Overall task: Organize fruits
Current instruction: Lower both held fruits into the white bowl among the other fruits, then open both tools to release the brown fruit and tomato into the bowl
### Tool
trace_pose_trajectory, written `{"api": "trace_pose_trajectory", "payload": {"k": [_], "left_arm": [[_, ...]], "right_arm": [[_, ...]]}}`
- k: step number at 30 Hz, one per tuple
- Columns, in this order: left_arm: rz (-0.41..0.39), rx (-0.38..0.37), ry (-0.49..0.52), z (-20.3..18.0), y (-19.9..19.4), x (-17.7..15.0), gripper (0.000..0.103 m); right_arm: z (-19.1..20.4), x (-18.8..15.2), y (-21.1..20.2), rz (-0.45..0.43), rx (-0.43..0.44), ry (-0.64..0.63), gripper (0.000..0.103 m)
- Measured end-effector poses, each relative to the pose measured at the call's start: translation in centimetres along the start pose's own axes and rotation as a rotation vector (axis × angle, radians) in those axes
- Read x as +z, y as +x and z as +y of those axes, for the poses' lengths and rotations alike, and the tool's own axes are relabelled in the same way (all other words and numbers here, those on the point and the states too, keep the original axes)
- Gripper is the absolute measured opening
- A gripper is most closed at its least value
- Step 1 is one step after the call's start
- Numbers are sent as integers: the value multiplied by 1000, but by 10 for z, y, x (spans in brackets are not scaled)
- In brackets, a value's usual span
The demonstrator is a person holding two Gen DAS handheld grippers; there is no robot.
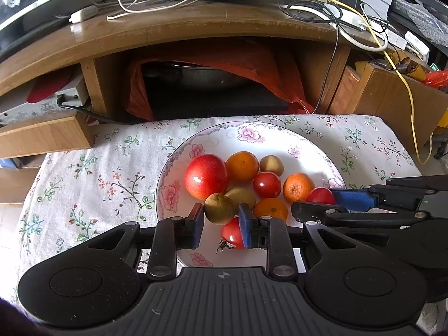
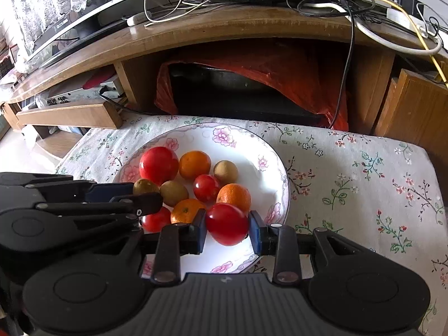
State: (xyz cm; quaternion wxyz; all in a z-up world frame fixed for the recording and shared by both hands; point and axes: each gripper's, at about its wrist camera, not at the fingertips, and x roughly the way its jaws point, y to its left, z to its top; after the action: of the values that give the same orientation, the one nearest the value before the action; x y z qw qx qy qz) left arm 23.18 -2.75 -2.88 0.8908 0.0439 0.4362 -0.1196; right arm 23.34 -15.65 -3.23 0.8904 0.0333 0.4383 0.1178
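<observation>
A white plate with a pink flower rim holds several fruits: a big red apple, oranges, small red tomatoes and brown kiwis. My left gripper is shut on a kiwi over the plate's near side, above a stemmed tomato. My right gripper is shut on a red tomato at the plate's near right edge. Each gripper shows sideways in the other's view, the left gripper with its kiwi.
The plate sits on a floral cloth. Behind it a wooden TV stand carries tangled cables, and its open shelf holds a dark pot under an orange bag. A wooden drawer juts out at the left.
</observation>
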Motion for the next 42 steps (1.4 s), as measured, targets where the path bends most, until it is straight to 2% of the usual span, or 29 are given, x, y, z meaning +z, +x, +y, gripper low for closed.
{"api": "trace_pose_trajectory", "payload": {"k": [5, 16, 21, 42], "left_arm": [[2, -3, -5, 1, 1, 1, 38], [7, -13, -15, 3, 2, 2, 39], [11, -6, -27, 4, 1, 2, 45], [13, 3, -25, 4, 0, 3, 50]], "right_arm": [[-2, 0, 2, -3, -5, 5, 47], [-4, 0, 4, -6, -10, 4, 47], [-4, -1, 3, -9, -15, 2, 47], [-9, 3, -2, -24, 25, 37, 47]]}}
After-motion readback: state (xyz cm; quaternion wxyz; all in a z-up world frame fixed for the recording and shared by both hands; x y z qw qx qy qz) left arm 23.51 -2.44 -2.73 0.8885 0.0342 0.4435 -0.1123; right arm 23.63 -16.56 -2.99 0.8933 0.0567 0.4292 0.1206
